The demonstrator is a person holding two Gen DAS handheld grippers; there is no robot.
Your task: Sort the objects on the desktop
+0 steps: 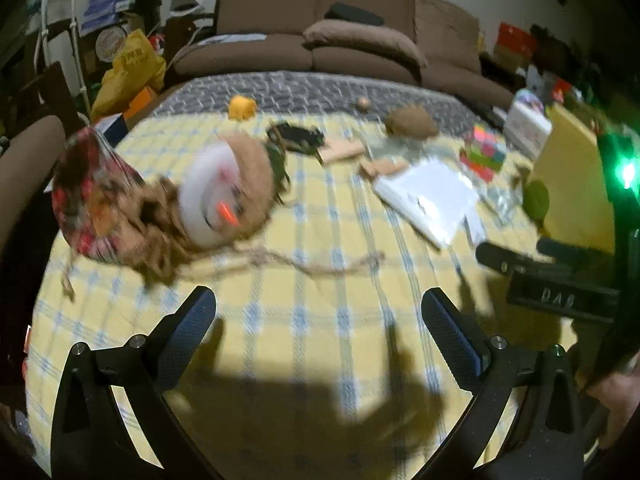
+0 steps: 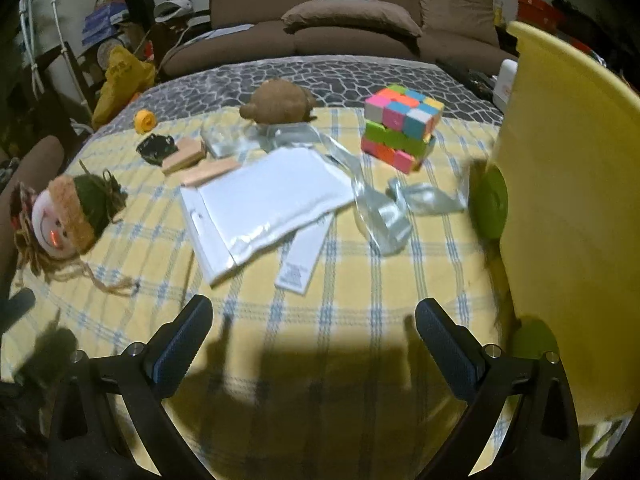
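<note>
I take the tall yellow plastic bin (image 2: 568, 208) at the right edge of the yellow-and-blue checked cloth (image 2: 320, 288) as my landmark; it looks like the sorting container, though I cannot see inside it, so I cannot say whether anything is already sorted.

My left gripper (image 1: 318, 312) hangs over bare cloth with its jaws spread wide and nothing between them; my right gripper (image 2: 314, 316) is likewise released and empty, just left of the bin's near corner.

Judging by the spread, the job is near its start; nearly everything lies loose on the cloth. Nearest the bin are a green round object (image 2: 490, 204) touching its left wall and some crumpled clear plastic wrap (image 2: 384, 208) just beside that; beyond these, near the bin's far side, stands the multicoloured puzzle cube (image 2: 400, 132). Further left lies a white padded envelope (image 2: 268, 200) over a white paper slip (image 2: 300, 260); past it are two pale wooden blocks (image 2: 196, 160), a small black item (image 2: 156, 148), a brown stuffed toy (image 2: 280, 102) and a little orange roll (image 2: 145, 120). Farthest from the bin lies the snowman-faced doll (image 1: 224, 196) with a brown-and-green hat and straw-like hair, directly ahead of my left gripper.

All of these appear left to sort.
</note>
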